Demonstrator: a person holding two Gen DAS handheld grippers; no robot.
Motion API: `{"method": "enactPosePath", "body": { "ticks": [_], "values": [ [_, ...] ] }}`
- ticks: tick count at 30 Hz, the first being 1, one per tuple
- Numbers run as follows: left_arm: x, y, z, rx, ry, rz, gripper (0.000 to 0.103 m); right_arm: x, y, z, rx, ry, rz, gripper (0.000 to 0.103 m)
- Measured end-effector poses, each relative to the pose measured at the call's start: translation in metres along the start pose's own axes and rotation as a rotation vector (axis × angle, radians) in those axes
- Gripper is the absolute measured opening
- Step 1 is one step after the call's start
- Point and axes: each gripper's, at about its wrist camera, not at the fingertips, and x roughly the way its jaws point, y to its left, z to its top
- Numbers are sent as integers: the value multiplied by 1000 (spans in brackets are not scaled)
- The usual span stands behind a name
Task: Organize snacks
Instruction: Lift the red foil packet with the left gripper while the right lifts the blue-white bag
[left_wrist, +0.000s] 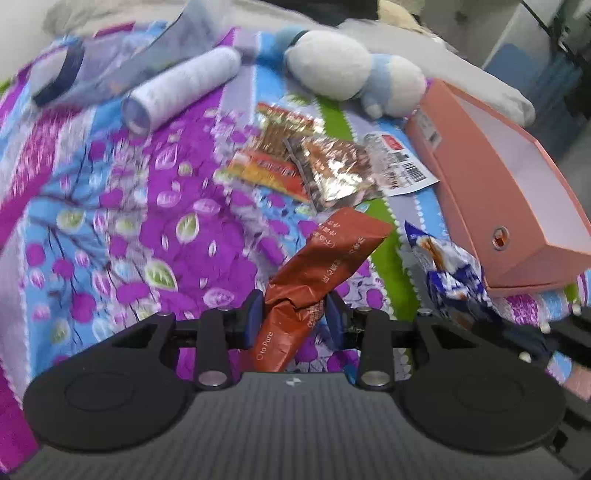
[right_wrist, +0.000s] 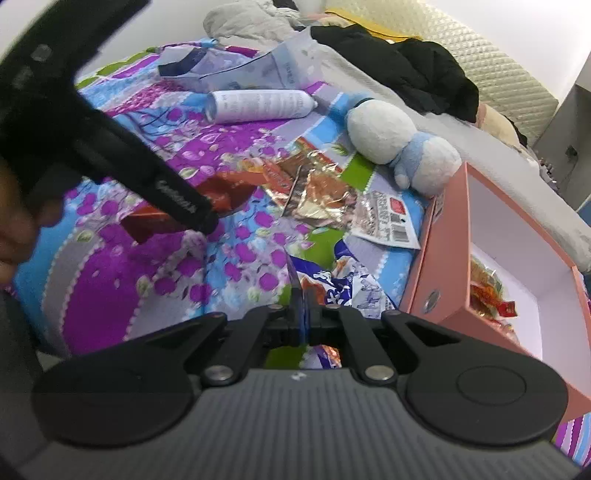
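On the flowered bedspread, going left to right, lie a pale pouch with a dark band, gaping open at its near end with nothing visible inside, and a white cylindrical bottle on its side, its small print too blurred to read. Next comes a loose heap of snack packets: a red and gold packet, a crinkled foil packet overlapping it, and a clear packet with a barcode label just beside the box. A blue and white plush toy lies behind them. The left gripper has its blue pads clamped on the lower part of a brown wrapper, which is lifted off the bedspread; its long axis tilts up and to the right, toward the box, and the words "to Pure" show near its lower end. The right gripper has its fingers pressed together on the edge of a blue and white snack bag, which rests crumpled on the bedspread just beside the box. At the far right the open pink box with a white interior holds a few red and yellow wrapped snacks at its near end.
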Motion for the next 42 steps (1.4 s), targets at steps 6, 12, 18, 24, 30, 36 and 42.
{"method": "enactPosePath", "body": {
  "ticks": [6,12,18,24,30,36,42],
  "values": [
    [17,5,-10,-11,11,-3,43,1,2,-18,37,45,40,7],
    [21,15,-18,-49,13,-49,66,2,8,-31,59,83,86,45],
    [17,23,-31,-35,3,-68,66,-14,-7,-32,253,22,140,68],
    [10,27,-36,-37,-32,-55,66,-17,-25,-29,435,-51,96,69],
    [5,24,-36,-49,-47,-88,66,-17,-42,-25,524,-86,66,69],
    [9,16,-34,-32,-45,-83,66,10,-51,-30,597,-16,47,69],
    [7,12,-33,-12,-50,-75,66,44,-60,-43,703,59,62,69]
  ]
}}
